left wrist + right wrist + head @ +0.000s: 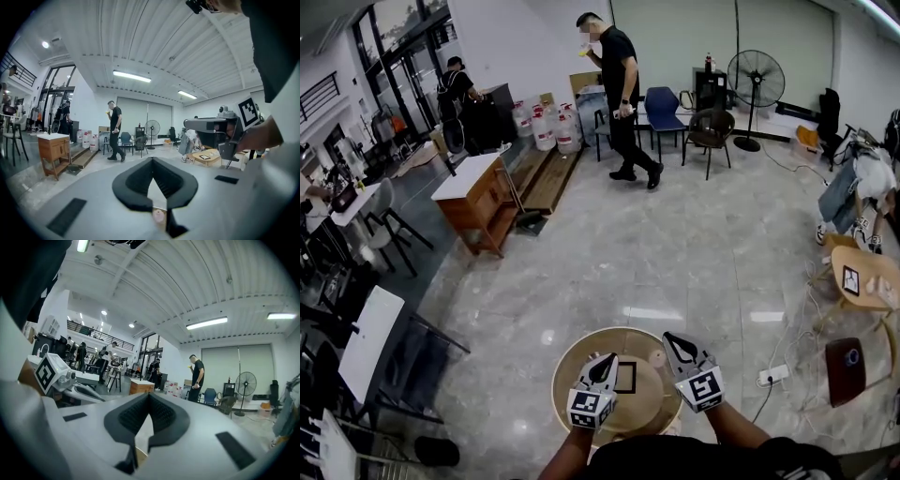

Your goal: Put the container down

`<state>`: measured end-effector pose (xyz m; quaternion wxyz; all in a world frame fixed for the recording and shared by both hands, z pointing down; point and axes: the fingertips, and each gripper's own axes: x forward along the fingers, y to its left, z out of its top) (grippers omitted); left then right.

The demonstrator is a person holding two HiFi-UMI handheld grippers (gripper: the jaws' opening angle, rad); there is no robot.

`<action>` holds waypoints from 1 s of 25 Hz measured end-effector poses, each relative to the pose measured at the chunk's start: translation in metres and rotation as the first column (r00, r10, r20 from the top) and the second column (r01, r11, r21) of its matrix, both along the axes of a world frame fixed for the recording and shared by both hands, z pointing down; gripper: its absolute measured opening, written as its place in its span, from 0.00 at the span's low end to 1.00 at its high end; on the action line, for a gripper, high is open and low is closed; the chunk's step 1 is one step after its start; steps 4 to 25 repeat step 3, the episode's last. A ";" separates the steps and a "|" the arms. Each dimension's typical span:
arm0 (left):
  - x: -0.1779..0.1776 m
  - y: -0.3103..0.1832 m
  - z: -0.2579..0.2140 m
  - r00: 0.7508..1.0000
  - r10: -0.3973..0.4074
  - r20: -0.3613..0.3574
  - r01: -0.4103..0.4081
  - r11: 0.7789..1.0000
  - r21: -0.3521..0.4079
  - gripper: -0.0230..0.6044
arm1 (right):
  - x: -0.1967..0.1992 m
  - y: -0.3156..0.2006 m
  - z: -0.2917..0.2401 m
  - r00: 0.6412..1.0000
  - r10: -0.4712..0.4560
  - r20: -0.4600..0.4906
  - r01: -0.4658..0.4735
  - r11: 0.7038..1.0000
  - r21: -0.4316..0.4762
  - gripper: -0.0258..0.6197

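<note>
Round table (565, 375), small container (656, 357) just beside right tool (668, 337)

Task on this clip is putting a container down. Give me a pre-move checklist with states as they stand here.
1. Left tool carrying a container: not ok; jaws together, nothing between them.
2. Right tool carrying a container: not ok; shut and empty.
3. Container located: cannot tell; only a small round object shows clearly on the round table.
4. Both tools over the table: ok.
5. Bystanders away from the table: ok; the person in black stands far across the room.
</note>
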<state>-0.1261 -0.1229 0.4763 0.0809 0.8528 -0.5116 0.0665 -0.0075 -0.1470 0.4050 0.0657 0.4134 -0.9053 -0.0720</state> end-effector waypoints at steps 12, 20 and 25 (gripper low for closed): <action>-0.004 0.003 0.000 1.000 -0.005 0.006 0.005 1.000 -0.005 0.03 | -0.005 0.002 -0.002 1.000 -0.004 0.006 0.004 1.000 0.001 0.04; -0.004 0.003 0.000 1.000 -0.005 0.006 0.005 1.000 -0.005 0.03 | -0.005 0.002 -0.002 1.000 -0.004 0.006 0.004 1.000 0.001 0.04; -0.004 0.003 0.000 1.000 -0.005 0.006 0.005 1.000 -0.005 0.03 | -0.005 0.002 -0.002 1.000 -0.004 0.006 0.004 1.000 0.001 0.04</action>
